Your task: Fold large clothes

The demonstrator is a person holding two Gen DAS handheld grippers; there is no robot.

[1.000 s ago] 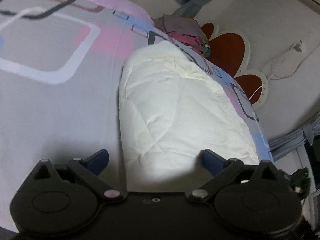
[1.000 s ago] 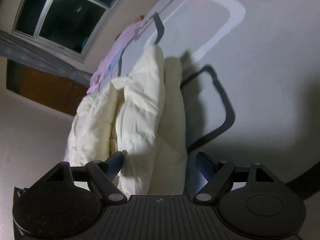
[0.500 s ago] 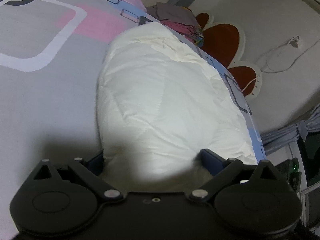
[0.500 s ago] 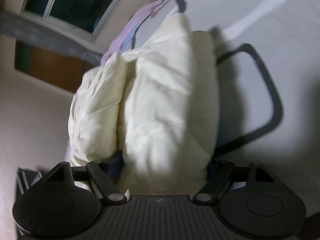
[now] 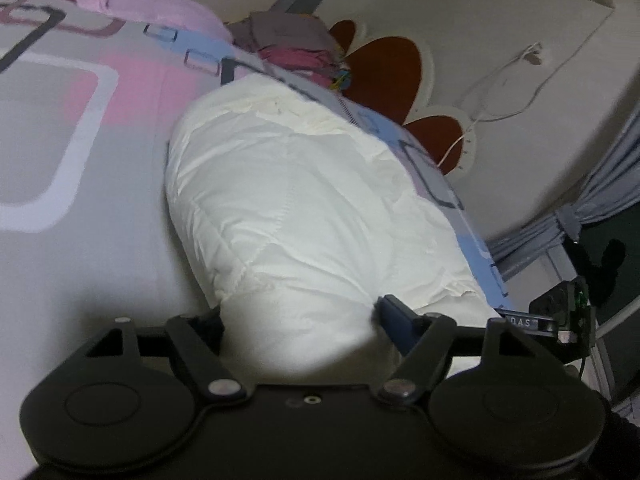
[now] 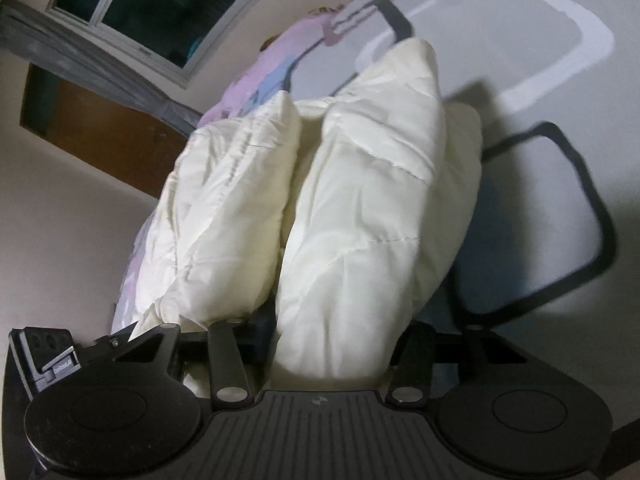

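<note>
Your left gripper (image 5: 298,314) and right gripper (image 6: 334,340), jaws closing, both pinching the cream quilt (image 5: 304,208) on the bed (image 5: 80,240).

A home bedroom: a bed (image 5: 72,184) in patterned sheets is lying ahead of the hand-held gripper, a curtained window (image 6: 160,4) showing beyond.

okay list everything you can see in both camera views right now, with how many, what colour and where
padded garment: one, cream-white, folded on the bed, near end between both grippers
bed cover: one, grey with pink, blue and white squares, under the garment
clothes pile: one, grey and magenta, far bed edge
headboard: one, brown petals, against the wall
window: one, dark, upper left
left gripper: black, jaws closing on garment
right gripper: black, jaws closing on garment
</note>
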